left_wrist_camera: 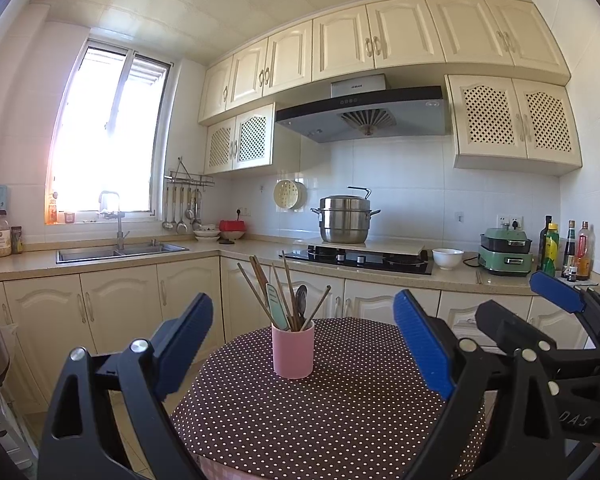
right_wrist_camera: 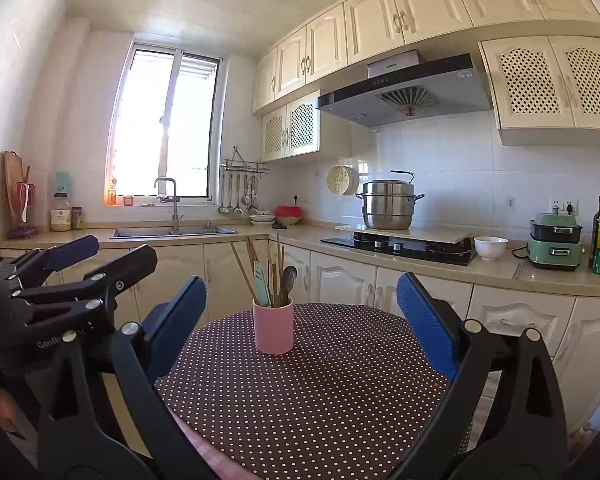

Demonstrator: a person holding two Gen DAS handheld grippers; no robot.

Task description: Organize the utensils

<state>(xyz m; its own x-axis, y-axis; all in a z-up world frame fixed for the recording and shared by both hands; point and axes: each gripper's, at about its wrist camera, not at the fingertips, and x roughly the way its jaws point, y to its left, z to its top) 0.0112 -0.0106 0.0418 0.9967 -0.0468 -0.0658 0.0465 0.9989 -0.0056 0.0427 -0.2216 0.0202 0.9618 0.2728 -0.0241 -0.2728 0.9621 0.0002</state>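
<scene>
Both claws, left gripper (left_wrist_camera: 304,344) and right gripper (right_wrist_camera: 302,328), hang wide open and empty before the pink cylindrical cup (left_wrist_camera: 293,351) of wooden chopsticks (left_wrist_camera: 260,286) and spoon on the brown polka-dot tablecloth (left_wrist_camera: 320,420). Pinch one chopstick high and lift straight up.

The right gripper (right_wrist_camera: 302,320) hangs over the near edge of a round desk (right_wrist_camera: 320,400) covered in a dark polka-dot cloth, its blue-padded jaws spread wide with nothing between them. A pink cup (right_wrist_camera: 273,330) stands upright on the far half of the desk, in line with the gap. Chopsticks (right_wrist_camera: 242,268), a dark spoon (right_wrist_camera: 288,280) and a pale green flat utensil (right_wrist_camera: 261,283) lean inside it. The left gripper (right_wrist_camera: 100,250) shows at the left edge, also parted and empty. A counter with a steel pot (right_wrist_camera: 388,204) and a white bowl (right_wrist_camera: 490,247) runs behind.
</scene>
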